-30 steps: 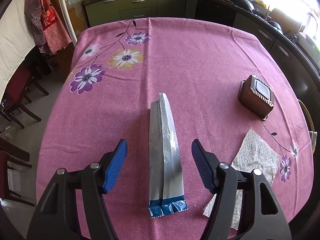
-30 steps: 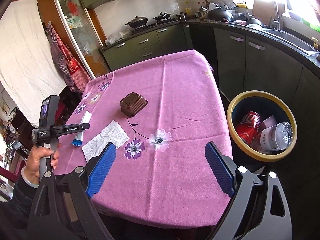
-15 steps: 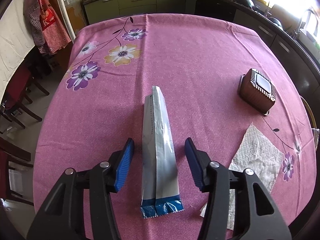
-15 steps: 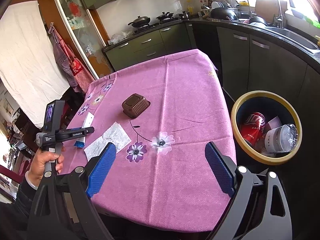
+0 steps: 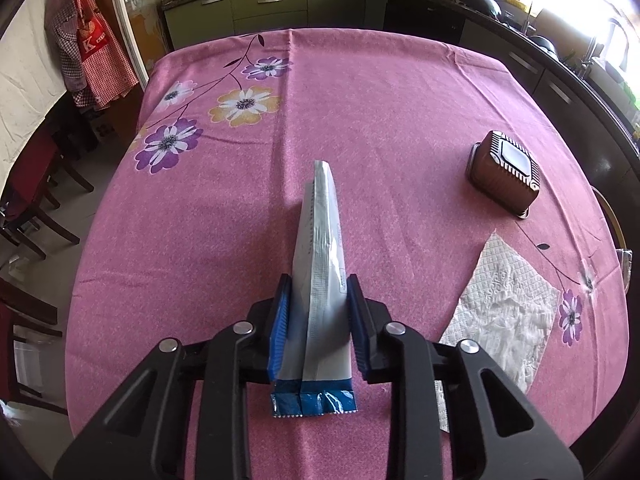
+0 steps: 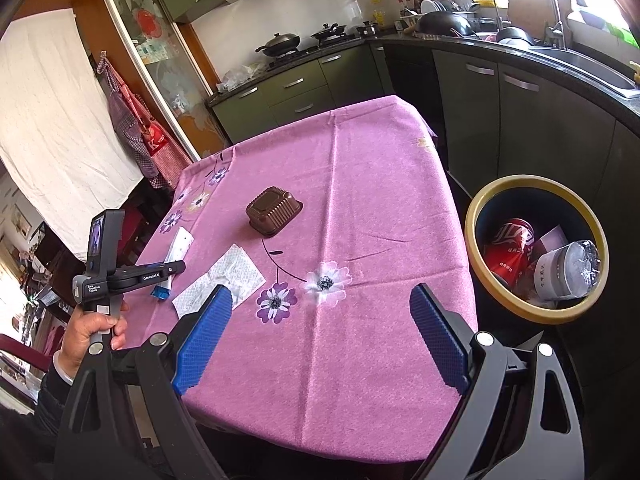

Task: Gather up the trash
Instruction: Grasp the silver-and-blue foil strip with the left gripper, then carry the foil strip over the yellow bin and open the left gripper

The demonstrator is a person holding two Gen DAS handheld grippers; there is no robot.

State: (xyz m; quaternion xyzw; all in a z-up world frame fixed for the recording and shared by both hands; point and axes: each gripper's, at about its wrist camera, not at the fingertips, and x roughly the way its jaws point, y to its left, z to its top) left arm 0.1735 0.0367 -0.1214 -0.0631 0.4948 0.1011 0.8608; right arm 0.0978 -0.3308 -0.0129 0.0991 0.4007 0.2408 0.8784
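My left gripper [image 5: 318,292] is shut on a long silver wrapper with a blue end [image 5: 318,256], squeezing it so it buckles upward on the pink tablecloth. The wrapper also shows in the right wrist view [image 6: 178,248], under the left gripper [image 6: 176,268]. A white paper napkin [image 5: 508,312] lies to the right of it, also seen in the right wrist view [image 6: 224,280]. A brown plastic tray [image 5: 506,172] sits upside down further right and back. My right gripper [image 6: 320,300] is open and empty above the table's near edge.
A yellow-rimmed trash bin [image 6: 476,216] stands on the floor right of the table [image 6: 360,184], holding a red can [image 6: 512,244] and a clear cup. Kitchen cabinets run along the back and right. Chairs [image 5: 28,200] stand at the left.
My left gripper moved forward over the wrapper and closed on it, pinching it into a ridge. The right gripper stayed open and barely shifted.
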